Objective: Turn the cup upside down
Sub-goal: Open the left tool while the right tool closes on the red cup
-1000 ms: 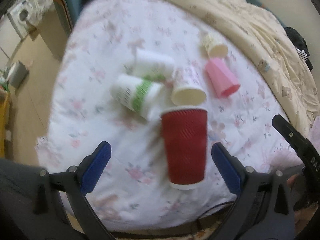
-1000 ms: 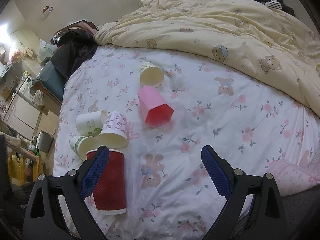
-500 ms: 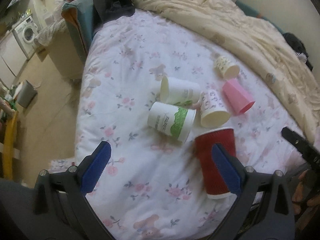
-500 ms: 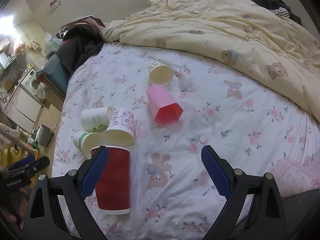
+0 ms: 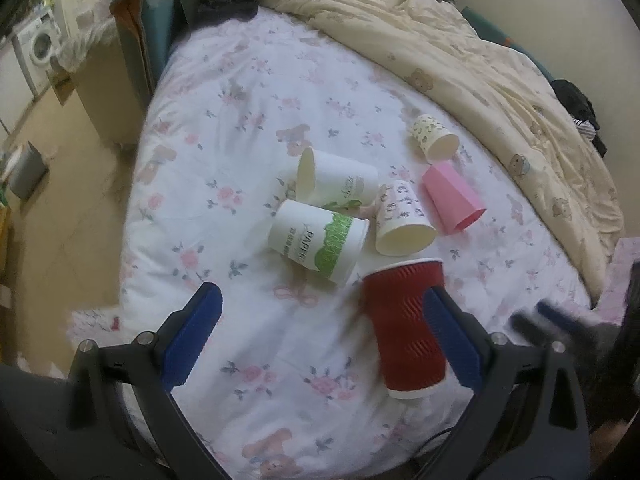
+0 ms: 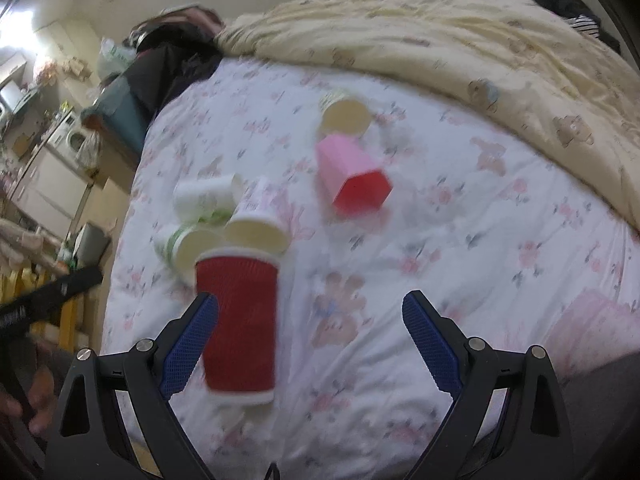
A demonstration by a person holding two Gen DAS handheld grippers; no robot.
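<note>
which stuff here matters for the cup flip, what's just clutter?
Job: red cup; five cups lying on their sides: green-band, white, patterned, pink, small cream; open left tongs.
Clutter: duvet, washing machine.

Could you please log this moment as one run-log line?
left gripper: open | right gripper: open | red cup: lying on bed, ungrasped

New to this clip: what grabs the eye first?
The red ribbed cup lying on its side on the floral bedsheet, nearest the cameras and by the open left tongs. Just behind it sits a cluster of tipped paper cups, including a green-banded cup, with a pink cup further right. The open right tongs hold nothing.
</note>
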